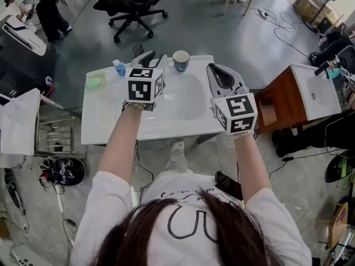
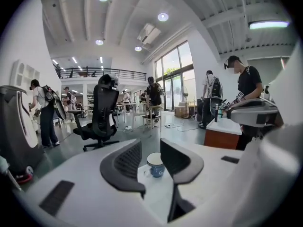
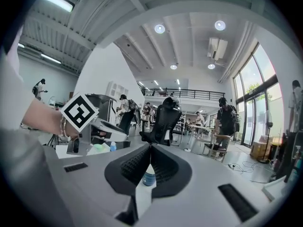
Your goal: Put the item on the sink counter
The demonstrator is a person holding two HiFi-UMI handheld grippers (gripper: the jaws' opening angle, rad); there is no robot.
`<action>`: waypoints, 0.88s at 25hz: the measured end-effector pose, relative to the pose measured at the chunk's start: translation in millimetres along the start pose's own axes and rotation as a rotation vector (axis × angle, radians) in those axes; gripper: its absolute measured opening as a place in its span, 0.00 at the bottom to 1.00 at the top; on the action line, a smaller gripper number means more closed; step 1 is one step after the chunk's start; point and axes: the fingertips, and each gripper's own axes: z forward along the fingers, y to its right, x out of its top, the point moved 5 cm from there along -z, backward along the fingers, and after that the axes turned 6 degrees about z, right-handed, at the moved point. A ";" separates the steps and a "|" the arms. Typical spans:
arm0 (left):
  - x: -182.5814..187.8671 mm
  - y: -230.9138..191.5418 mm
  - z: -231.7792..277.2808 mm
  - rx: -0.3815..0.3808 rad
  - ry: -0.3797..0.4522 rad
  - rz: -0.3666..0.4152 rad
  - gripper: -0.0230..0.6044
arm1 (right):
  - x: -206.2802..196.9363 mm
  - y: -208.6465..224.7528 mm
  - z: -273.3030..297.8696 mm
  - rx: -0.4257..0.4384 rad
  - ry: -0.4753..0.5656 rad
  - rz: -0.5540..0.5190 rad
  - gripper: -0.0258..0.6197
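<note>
A blue and white mug (image 1: 181, 60) stands upright on the back rim of the white sink counter (image 1: 111, 107), just behind the basin. My left gripper (image 1: 154, 57) hovers just left of the mug with its jaws parted and nothing between them. In the left gripper view the mug (image 2: 155, 164) shows through the gap of that gripper (image 2: 150, 146), farther off. My right gripper (image 1: 218, 70) is above the counter's right end with its tips together, holding nothing. In the right gripper view the mug (image 3: 149, 178) shows below the closed tips (image 3: 150, 146).
A green item (image 1: 95, 82) and a small blue bottle (image 1: 119, 67) sit on the counter's back left corner. A black office chair (image 1: 131, 7) stands beyond the sink. A second sink on a wooden cabinet (image 1: 313, 90) is at the right, a wire rack (image 1: 55, 133) at the left.
</note>
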 end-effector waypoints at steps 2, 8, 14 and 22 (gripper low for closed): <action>2.3 3.9 -19.4 0.020 0.033 0.015 0.20 | 4.1 -5.1 -11.5 -0.004 0.010 -0.005 0.09; 10.7 15.8 -72.3 0.057 0.154 0.049 0.06 | 11.7 -23.0 -42.8 -0.006 0.051 -0.010 0.09; 23.8 27.8 -118.9 0.077 0.266 0.109 0.05 | 15.1 -42.2 -67.3 -0.019 0.078 0.002 0.09; 28.9 19.6 -153.0 0.105 0.351 0.145 0.05 | 22.1 -52.3 -86.2 -0.042 0.095 -0.018 0.09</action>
